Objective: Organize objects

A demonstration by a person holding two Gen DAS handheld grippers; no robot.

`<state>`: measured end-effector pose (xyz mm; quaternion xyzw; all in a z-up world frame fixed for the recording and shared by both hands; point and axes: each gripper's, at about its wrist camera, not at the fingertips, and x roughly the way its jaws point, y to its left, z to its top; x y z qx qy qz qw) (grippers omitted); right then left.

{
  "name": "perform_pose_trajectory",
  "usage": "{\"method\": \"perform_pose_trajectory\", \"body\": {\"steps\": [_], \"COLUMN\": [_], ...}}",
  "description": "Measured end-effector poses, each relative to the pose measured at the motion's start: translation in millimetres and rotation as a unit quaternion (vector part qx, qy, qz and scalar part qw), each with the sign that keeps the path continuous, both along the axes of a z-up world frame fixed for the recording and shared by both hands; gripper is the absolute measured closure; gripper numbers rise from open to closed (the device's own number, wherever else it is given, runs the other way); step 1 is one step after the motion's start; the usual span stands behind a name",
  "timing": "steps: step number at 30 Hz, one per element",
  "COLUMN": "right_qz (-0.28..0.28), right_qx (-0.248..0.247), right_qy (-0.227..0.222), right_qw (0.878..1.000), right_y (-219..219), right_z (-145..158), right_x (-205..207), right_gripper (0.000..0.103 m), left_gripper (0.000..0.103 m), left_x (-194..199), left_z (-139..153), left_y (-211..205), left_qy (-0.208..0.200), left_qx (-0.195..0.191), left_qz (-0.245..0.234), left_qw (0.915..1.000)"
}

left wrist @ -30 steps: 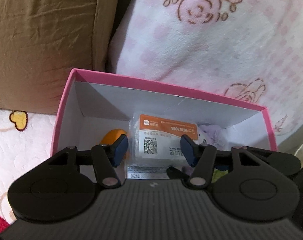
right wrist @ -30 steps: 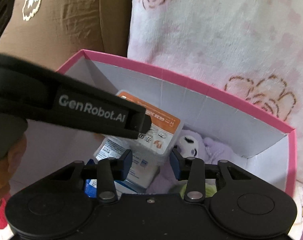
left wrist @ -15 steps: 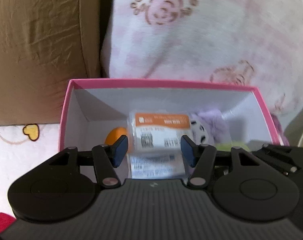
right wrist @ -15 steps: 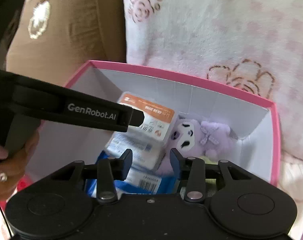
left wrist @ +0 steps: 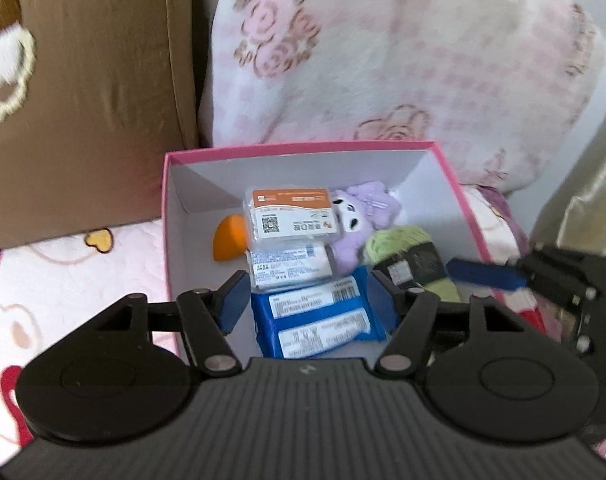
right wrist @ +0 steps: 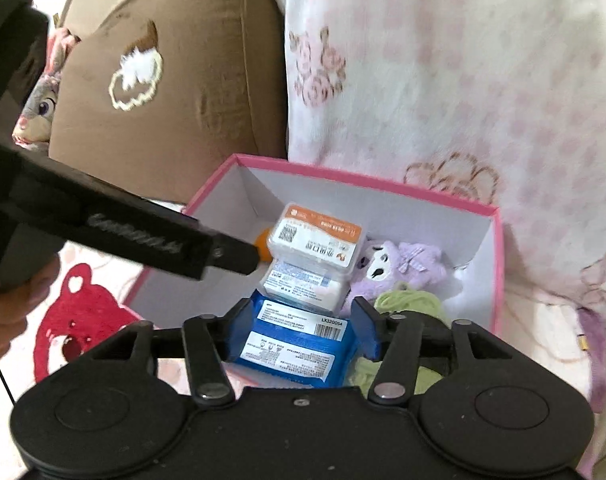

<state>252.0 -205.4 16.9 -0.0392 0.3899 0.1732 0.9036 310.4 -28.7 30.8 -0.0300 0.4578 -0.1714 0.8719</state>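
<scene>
**Box packed, both jaws empty**

The pink box (left wrist: 443,184) holds an orange-labelled case (left wrist: 291,216) stacked on a white pack (left wrist: 289,268), a blue pack (left wrist: 319,320), a purple plush (left wrist: 363,216), green yarn (left wrist: 407,248) and an orange sponge (left wrist: 229,242). The blue pack lies just ahead of the open, empty jaws of the left gripper (left wrist: 307,300) and the right gripper (right wrist: 299,330). Best lift straight clear of the rim, avoiding the leaning stack.

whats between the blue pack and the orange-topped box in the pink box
A white packet with blue print lies between the blue pack and the orange-topped box. Both wrist views show it, touching both.
</scene>
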Motion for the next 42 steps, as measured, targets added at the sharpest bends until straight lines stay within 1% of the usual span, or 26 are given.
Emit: {"method": "perform_pose_trajectory", "body": {"steps": [1, 3, 7, 11, 14, 17, 18, 21, 23, 25, 26, 30, 32, 37, 39, 42], "right_qz": [-0.003, -0.006, -0.011, -0.016, -0.025, -0.039, -0.038, -0.039, -0.043, -0.039, -0.039, -0.044, -0.046, -0.058, -0.064, -0.068], "right_qx": [-0.006, -0.011, -0.025, -0.029, -0.016, -0.010, -0.011, -0.023, -0.020, -0.010, -0.008, -0.017, -0.022, -0.028, -0.027, -0.026], "right_qy": [-0.006, -0.014, -0.027, -0.038, -0.037, -0.029, -0.032, -0.039, -0.037, -0.033, -0.034, -0.039, -0.040, -0.034, -0.030, -0.023], "right_qw": [1.000, 1.000, 0.999, 0.999, 0.999, 0.999, 0.999, 0.998, 0.998, 0.999, 0.999, 0.998, 0.998, 0.997, 0.997, 0.997], "right_y": [-1, -2, 0, 1, -3, -6, -6, -4, -5, -6, -7, -4, -4, -5, -6, -8], "right_z": [7, 18, 37, 50, 53, 53, 54, 54, 55, 56, 56, 54, 52, 44, 40, 35], "right_x": [-7, -20, -43, -67, -83, -95, -100, -113, -121, -128, -132, -145, -150, -159, -160, -162], "right_gripper": [0.038, 0.036, 0.031, 0.025, 0.021, 0.021, 0.020, 0.018, 0.017, 0.016, 0.014, 0.011, 0.010, 0.008, 0.007, 0.006], "left_gripper": [0.036, 0.030, 0.026, 0.022, 0.019, 0.018, 0.017, 0.017, 0.017, 0.014, 0.011, 0.011, 0.011, 0.010, 0.007, 0.006], "left_x": [-7, -22, -50, -80, -102, -119, -124, -138, -146, -156, -161, -173, -177, -186, -189, -192], "left_z": [5, 16, 32, 44, 50, 53, 53, 50, 45, 41, 38, 28, 24, 16, 14, 10], "left_y": [1, 4, 6, 9, 14, 21, 22, 21, 20, 19, 19, 23, 24, 27, 28, 30], "left_qy": [-0.003, -0.010, -0.022, -0.038, -0.046, -0.034, -0.031, -0.024, -0.017, -0.032, -0.035, -0.035, -0.034, -0.024, -0.022, -0.012], "left_qx": [0.000, 0.001, 0.012, 0.034, 0.026, 0.001, -0.001, 0.009, 0.014, 0.019, 0.019, 0.003, 0.005, 0.019, 0.018, 0.014], "left_qz": [-0.006, -0.011, -0.017, -0.016, -0.018, -0.013, -0.010, -0.006, -0.004, 0.003, 0.010, 0.040, 0.050, 0.054, 0.055, 0.052], "left_qw": [1.0000, 0.9999, 0.9995, 0.9986, 0.9985, 0.9993, 0.9995, 0.9997, 0.9997, 0.9993, 0.9992, 0.9986, 0.9981, 0.9981, 0.9981, 0.9985]}}
